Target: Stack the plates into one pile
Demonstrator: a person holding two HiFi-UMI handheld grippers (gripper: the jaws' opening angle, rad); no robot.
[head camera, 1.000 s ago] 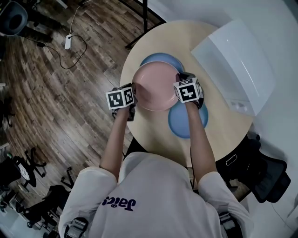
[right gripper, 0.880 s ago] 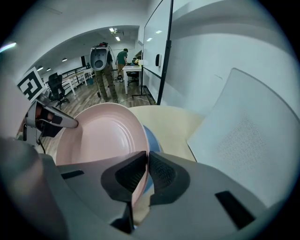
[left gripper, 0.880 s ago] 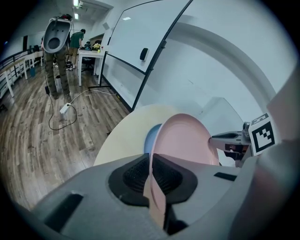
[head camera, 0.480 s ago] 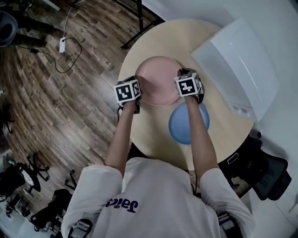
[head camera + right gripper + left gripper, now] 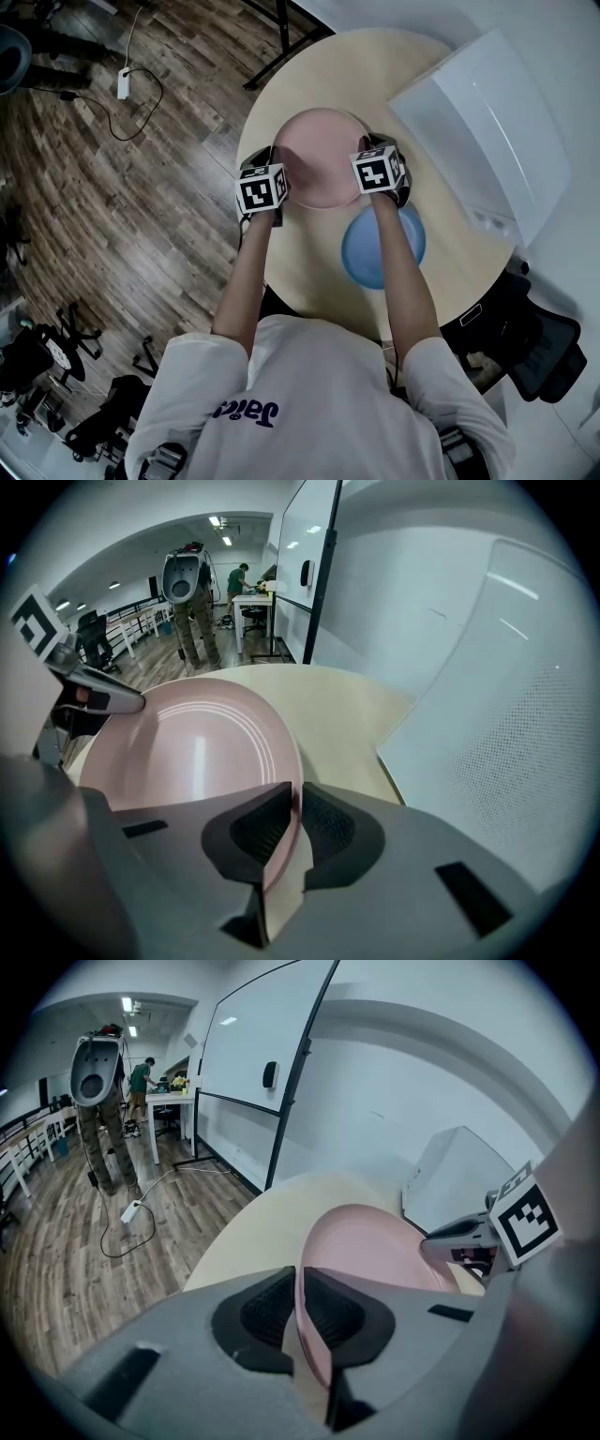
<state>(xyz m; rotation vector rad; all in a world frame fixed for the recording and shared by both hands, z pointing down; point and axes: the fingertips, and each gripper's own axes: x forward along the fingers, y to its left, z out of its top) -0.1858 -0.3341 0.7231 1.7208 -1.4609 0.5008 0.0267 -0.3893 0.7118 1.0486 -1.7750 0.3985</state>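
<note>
Wood floor (image 5: 112, 187): cable and chairs off to the left, none of it in play.
Left gripper (image 5: 277, 176): jaws nearly together, clamped on the left rim of the pink plate, and it has come down with it.
Pink plate (image 5: 319, 159): carried by both rims over the far half of the table (image 5: 375, 75). A second ago another blue plate peeked out behind it; now that one is fully covered.
Right gripper (image 5: 364, 173): pinched tight on the right rim, level with its partner.
Blue plate (image 5: 384, 253): alone on the near side, just beside the pink one, untouched.
Bin (image 5: 487, 122): white, at the table's right edge, clear of the action.
Meaning: pink looks lined up over the hidden plate, so the first stack is all but made. Whether it has seated I cannot tell. Letting go looks next, and the near blue plate is yet to join.
</note>
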